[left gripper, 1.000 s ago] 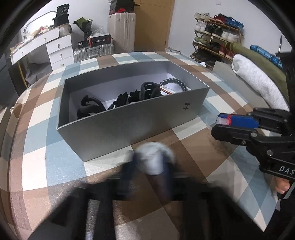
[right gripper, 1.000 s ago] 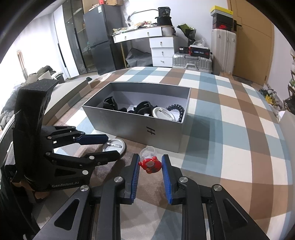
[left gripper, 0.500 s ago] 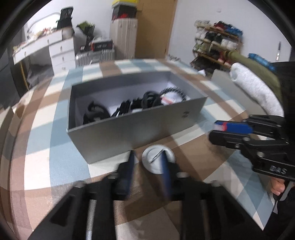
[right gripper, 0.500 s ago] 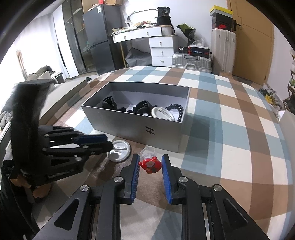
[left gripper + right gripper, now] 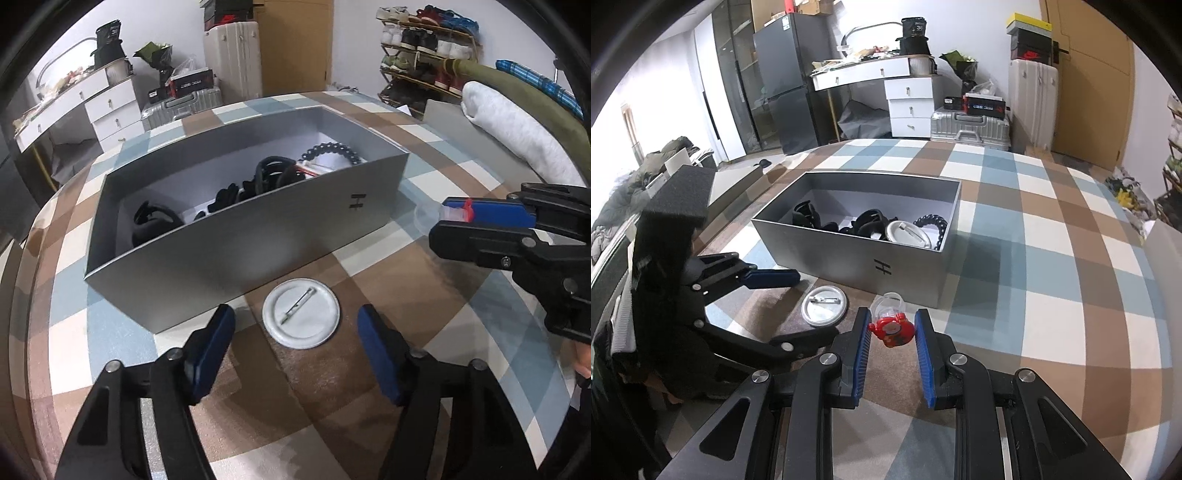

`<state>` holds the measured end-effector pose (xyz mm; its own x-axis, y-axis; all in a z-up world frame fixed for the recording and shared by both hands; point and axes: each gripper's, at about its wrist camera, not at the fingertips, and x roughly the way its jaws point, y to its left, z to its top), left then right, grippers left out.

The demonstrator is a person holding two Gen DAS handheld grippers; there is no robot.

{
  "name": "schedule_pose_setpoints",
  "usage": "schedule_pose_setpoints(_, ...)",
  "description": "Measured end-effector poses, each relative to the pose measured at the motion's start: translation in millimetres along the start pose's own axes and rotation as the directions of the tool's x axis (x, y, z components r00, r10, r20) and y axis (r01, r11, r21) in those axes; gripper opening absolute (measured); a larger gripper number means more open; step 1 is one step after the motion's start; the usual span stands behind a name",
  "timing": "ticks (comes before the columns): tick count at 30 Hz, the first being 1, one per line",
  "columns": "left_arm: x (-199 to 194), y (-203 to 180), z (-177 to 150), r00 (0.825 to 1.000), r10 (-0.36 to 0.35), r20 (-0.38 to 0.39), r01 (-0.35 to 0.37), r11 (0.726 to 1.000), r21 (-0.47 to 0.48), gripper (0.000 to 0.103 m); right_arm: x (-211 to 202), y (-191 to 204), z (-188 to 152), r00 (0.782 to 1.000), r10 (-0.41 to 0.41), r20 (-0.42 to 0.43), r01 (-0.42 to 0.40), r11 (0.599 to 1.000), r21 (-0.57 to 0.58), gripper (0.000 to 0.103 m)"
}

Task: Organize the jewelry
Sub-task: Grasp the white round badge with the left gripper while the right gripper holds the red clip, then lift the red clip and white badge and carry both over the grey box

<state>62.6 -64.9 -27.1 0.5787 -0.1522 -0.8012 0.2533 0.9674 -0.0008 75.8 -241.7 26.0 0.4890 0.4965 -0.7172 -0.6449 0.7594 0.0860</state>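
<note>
A white round pin badge [image 5: 301,313] [image 5: 823,305] lies pin side up on the checked cloth, in front of the grey box [image 5: 258,236] [image 5: 849,254]. My left gripper [image 5: 295,332] [image 5: 816,303] straddles the badge; its jaws are opening and the pads are clear of it. My right gripper [image 5: 892,332] [image 5: 439,225] is shut on a small red charm with a clear dome [image 5: 891,328] [image 5: 456,213], close to the box's front wall. Inside the box lie black hair claws [image 5: 269,173], a black bead bracelet [image 5: 332,149] and another white badge [image 5: 908,233].
The checked cloth [image 5: 1052,258] stretches wide to the right of the box. A white pillow and bedding [image 5: 517,140] sit past the cloth's right side in the left wrist view. Suitcases [image 5: 971,125], a white dresser [image 5: 908,103] and a shoe rack [image 5: 424,44] stand farther back.
The left gripper went from shut on the badge to open, and the badge now lies free on the cloth between its fingers. The right gripper and its charm have not moved.
</note>
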Motion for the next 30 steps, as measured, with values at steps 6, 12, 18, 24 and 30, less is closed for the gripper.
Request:
schedule_pose_setpoints(6, -3.0, -0.3, -1.9, 1.000, -0.014, 0.012, 0.014, 1.000, 0.012, 0.036, -2.0, 0.4, 0.6, 1.000, 0.000, 0.005, 0.000, 1.000, -0.003, 0.024)
schedule_pose_setpoints(12, -8.5, 2.3, -0.2, 0.998, -0.047, 0.046, 0.047, 0.999, -0.007, 0.036, -3.3, -0.5, 1.0, 1.000, -0.008, 0.014, 0.008, 1.000, -0.001, 0.024)
schedule_pose_setpoints(18, -25.4, 8.8, -1.5, 0.985, -0.076, 0.157, 0.085, 0.995, -0.055, 0.036, -1.9, -1.8, 1.4, 1.000, -0.011, 0.022, 0.011, 1.000, 0.011, 0.024)
schedule_pose_setpoints(24, -25.8, 7.7, -0.6, 0.982, -0.075, 0.173, 0.086, 0.995, -0.056, 0.036, -1.7, -1.5, 2.3, 0.999, -0.006, 0.033, 0.006, 1.000, 0.018, 0.024)
schedule_pose_setpoints(30, -25.1, 11.3, 0.1, 0.982, -0.074, 0.176, 0.087, 0.994, -0.069, 0.036, -1.9, -0.5, 2.2, 0.999, -0.004, 0.038, 0.003, 1.000, 0.019, 0.024)
